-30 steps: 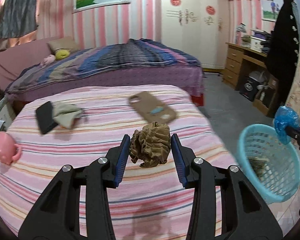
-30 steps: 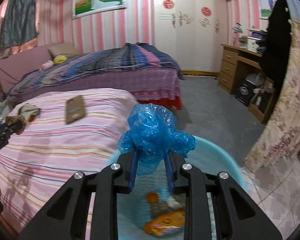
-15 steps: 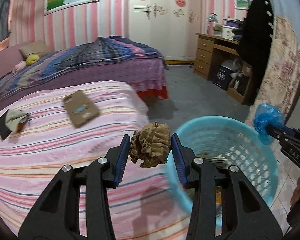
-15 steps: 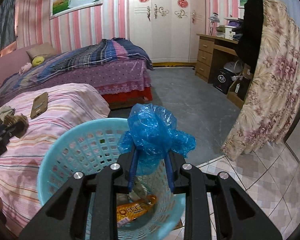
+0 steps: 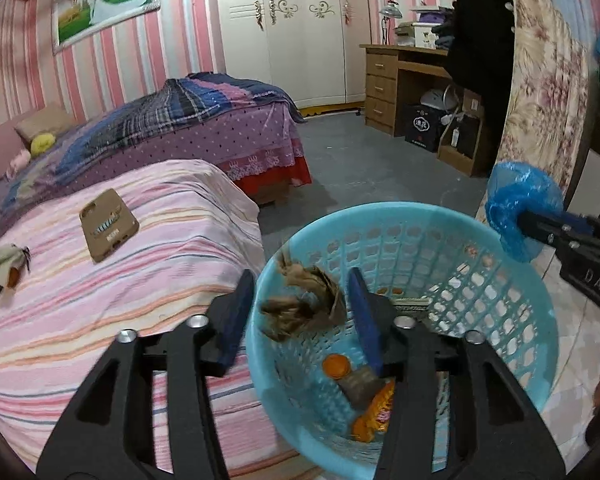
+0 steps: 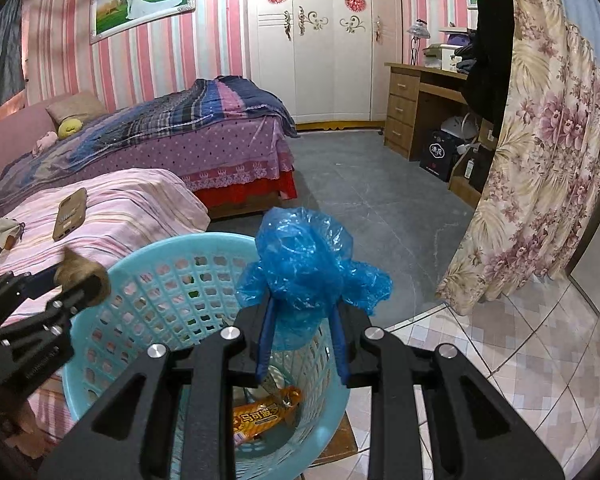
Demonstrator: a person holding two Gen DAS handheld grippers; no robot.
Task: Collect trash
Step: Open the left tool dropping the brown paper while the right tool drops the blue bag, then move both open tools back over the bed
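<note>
Brown phone case [image 5: 108, 224] on pink striped bed [image 5: 172, 280]; wooden desk [image 6: 420, 96].

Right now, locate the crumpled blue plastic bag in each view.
Left wrist view: the crumpled blue plastic bag is at the right edge, above the light blue mesh basket's far rim.
Right wrist view: the bag sits at centre, between the right hand-held gripper fingers.
Shared landmark: the light blue mesh basket.

A crumpled brown paper wad [image 5: 300, 304] sits blurred at the centre of the left wrist view, over the rim of a light-blue lattice basket [image 5: 512, 320], apparently loose. A crinkled blue plastic bag [image 6: 304, 280] bulges at mid-frame in the right wrist view, above the basket. An orange wrapper [image 6: 266, 416] lies inside, at its bottom.
</note>
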